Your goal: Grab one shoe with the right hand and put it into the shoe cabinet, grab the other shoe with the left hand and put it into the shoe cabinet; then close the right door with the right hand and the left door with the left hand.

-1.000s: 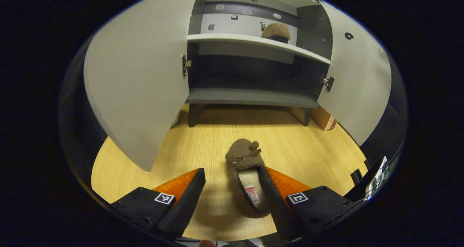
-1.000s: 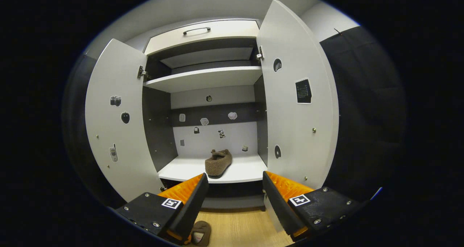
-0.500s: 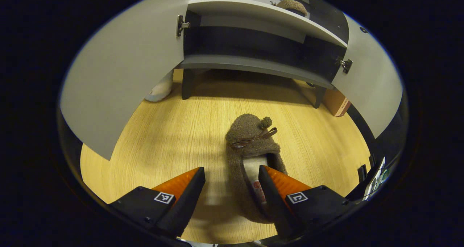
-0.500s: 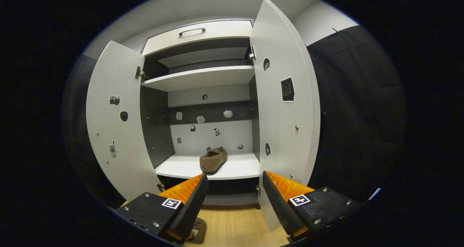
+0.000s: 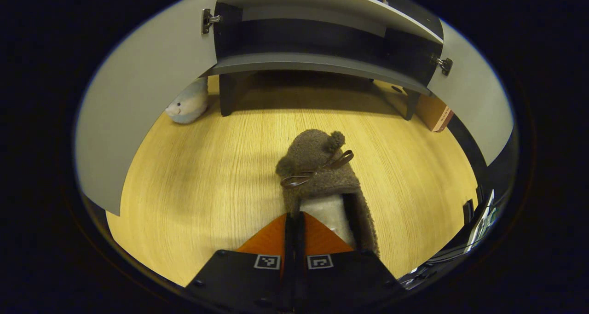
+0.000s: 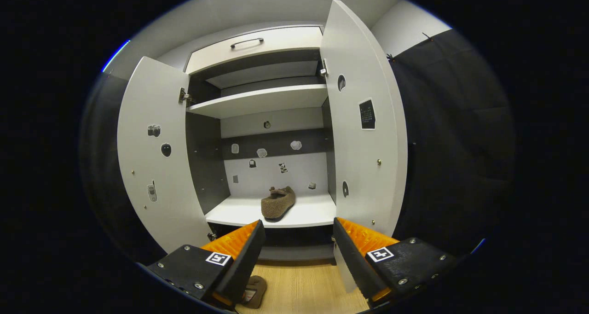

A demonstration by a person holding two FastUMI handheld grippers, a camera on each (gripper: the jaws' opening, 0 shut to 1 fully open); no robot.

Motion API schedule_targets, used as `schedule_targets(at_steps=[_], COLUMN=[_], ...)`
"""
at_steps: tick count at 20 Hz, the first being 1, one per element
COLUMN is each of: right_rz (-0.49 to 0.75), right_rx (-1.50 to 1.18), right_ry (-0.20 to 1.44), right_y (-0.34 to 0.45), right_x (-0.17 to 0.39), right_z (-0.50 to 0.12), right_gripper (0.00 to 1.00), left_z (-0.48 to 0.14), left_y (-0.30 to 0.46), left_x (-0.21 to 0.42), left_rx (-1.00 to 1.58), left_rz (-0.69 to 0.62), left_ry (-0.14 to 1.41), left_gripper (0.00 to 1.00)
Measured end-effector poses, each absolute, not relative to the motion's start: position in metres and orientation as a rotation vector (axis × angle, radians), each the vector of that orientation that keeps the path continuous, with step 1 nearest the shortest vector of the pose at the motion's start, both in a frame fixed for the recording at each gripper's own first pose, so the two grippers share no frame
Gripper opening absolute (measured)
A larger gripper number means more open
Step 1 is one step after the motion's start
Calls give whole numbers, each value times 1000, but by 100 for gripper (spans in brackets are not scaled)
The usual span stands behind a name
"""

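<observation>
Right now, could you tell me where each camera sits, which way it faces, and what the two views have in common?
Left gripper view: rides the left gripper, low, tilted down at the wooden floor; its fingers clamp the side wall of the shoe on the floor.
Right gripper view: rides the right gripper, held higher, facing the open shoe cabinet and the shoe on the shelf; its fingers are spread.
Shared: cabinet, both open doors, both shoes.

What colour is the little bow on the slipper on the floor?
Dark brown, on a lighter brown fuzzy slipper; the left gripper view shows it best.
</observation>
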State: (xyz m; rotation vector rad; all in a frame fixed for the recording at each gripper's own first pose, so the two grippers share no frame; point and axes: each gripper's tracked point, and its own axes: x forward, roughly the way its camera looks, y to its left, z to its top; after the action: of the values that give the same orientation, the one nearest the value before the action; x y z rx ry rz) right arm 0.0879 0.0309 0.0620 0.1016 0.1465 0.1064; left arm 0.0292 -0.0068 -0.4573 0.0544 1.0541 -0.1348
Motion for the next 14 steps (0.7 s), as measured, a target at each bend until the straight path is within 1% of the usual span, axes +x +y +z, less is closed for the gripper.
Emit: schedule_targets(at_steps=[3, 7, 14], right_rz=[108, 136, 202], right_rx=[94, 88, 78], right_ry=[125, 108, 55], right_y=[27, 29, 37], right_x=[87, 83, 79], right_z=[68, 72, 89], right_gripper=[92, 92, 92], left_z=[-442, -405, -306], left_y=[-9, -8, -8], left_x=[28, 28, 34], left_rx=[69, 49, -7], left_rz=[-121, -115, -79], left_ry=[1038, 1014, 912], left_gripper=[7, 7, 7])
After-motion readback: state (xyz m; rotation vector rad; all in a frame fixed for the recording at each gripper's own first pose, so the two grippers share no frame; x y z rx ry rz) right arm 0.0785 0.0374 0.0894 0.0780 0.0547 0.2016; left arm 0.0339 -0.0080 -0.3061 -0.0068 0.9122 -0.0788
